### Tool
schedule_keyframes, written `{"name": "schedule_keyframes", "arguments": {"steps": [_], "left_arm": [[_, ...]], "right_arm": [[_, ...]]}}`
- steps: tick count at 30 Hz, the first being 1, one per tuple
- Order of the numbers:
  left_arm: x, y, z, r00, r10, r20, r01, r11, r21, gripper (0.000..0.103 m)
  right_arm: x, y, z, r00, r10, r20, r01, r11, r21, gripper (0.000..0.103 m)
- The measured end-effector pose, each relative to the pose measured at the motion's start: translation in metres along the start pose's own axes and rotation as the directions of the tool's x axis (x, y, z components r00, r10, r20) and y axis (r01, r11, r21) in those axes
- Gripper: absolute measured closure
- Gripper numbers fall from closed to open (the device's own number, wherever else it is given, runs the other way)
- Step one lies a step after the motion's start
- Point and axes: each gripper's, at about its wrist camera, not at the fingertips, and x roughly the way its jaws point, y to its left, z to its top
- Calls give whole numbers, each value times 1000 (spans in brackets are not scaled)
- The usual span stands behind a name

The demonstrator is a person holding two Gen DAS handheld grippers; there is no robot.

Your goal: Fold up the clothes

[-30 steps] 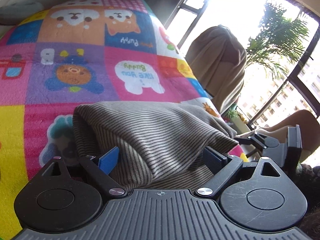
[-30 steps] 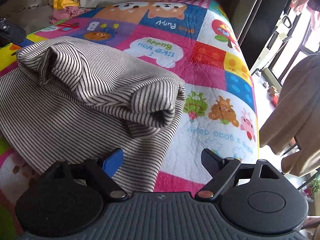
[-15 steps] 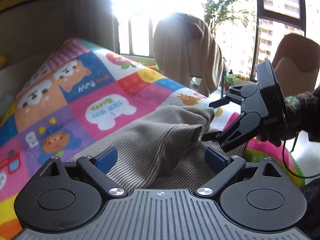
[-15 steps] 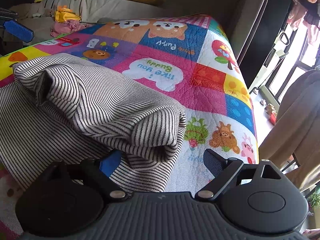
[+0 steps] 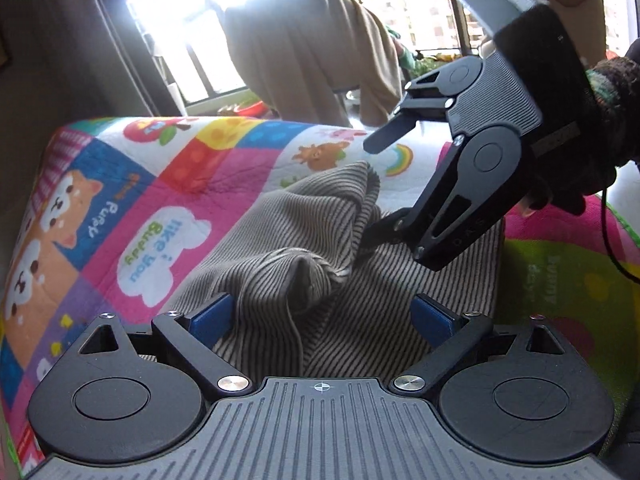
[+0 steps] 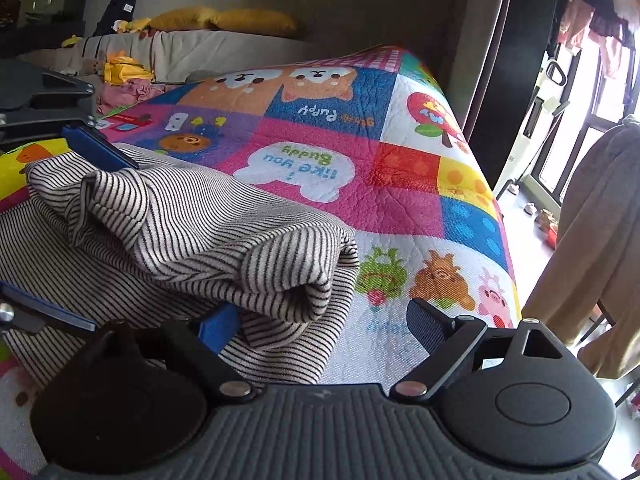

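Observation:
A black-and-white striped garment lies partly folded on a colourful patchwork quilt, its upper layer rolled into a thick fold. My right gripper is open at the fold's right end, with its left pad tucked under the roll. In the left wrist view that right gripper comes in from the upper right, its lower finger touching the bunched cloth. My left gripper is open at the garment's other end, with striped cloth lying between its blue pads. The right wrist view shows the left gripper straddling that end.
A beige cloth hangs over a chair by the bright window. The quilt's edge drops to the floor on the right. A sofa with yellow cushions and a small clothes pile sit behind. A knitted sleeve holds the right gripper.
The left gripper has rolled and swung around the garment's end, so it now faces the right gripper. The right gripper has stayed at the fold, open. The fold is more bunched.

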Motion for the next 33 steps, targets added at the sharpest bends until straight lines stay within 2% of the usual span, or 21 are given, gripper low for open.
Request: {"name": "schedule_keyframes", "arguments": {"steps": [4,5,6,7,9,10,13,15,16,18,19,22,25,26,28,29,30,31,33], "left_arm": [[20,0,3,997,80,-4,-80,996,27,6],[24,1,3,995,99,-10,-99,995,27,21],[29,3,2,993,114,-20,-114,993,27,32],[32,5,1,993,119,-25,-118,993,22,34],[33,11,2,991,128,-23,-128,992,13,48],[31,16,3,991,131,-20,-131,991,2,51],[18,35,11,993,115,-3,-115,990,-80,60],[8,47,13,996,92,7,-90,986,-137,67],[4,52,13,997,73,11,-70,984,-166,69],[-1,57,9,1000,10,14,-7,976,-217,69],[-3,56,7,1000,-21,14,23,973,-231,69],[0,37,-4,999,-54,-6,51,980,-195,69],[0,25,-15,998,-64,-19,60,984,-170,62],[-4,24,-18,997,-72,-20,67,982,-176,58],[-19,26,-25,996,-94,-4,91,976,-199,42],[-30,28,-29,995,-100,10,100,972,-215,29],[-41,34,-34,995,-95,24,98,966,-238,19],[-52,40,-39,996,-84,36,91,960,-264,17],[-73,56,-48,997,-51,52,65,943,-325,15]], "right_arm": [[-7,-3,-2,1000,-5,5,5,998,-62,13],[-8,0,-3,1000,5,1,-5,996,-94,13],[-7,4,-4,1000,17,-12,-19,991,-131,13],[-6,9,-5,999,24,-26,-28,986,-167,13],[1,17,-4,999,16,-31,-22,979,-203,13],[4,19,-2,1000,9,-29,-15,977,-215,13],[15,27,5,1000,-13,-23,7,969,-248,13],[20,33,10,998,-63,4,61,951,-303,13],[21,36,13,994,-107,30,111,931,-347,13],[24,43,14,964,-237,121,266,849,-457,13],[25,41,15,954,-265,139,299,833,-466,10],[22,30,15,957,-273,99,289,865,-411,8],[18,20,0,956,-292,39,283,871,-403,8],[14,14,-5,958,-285,8,267,885,-381,8],[-1,-9,-12,974,-215,-65,193,950,-244,8],[-9,-22,-14,981,-169,-93,154,976,-153,8],[-19,-37,-14,989,-106,-101,105,994,-11,8],[-29,-53,-14,995,-40,-96,53,990,133,8],[-39,-78,-9,996,81,-32,-64,929,364,9]]}}
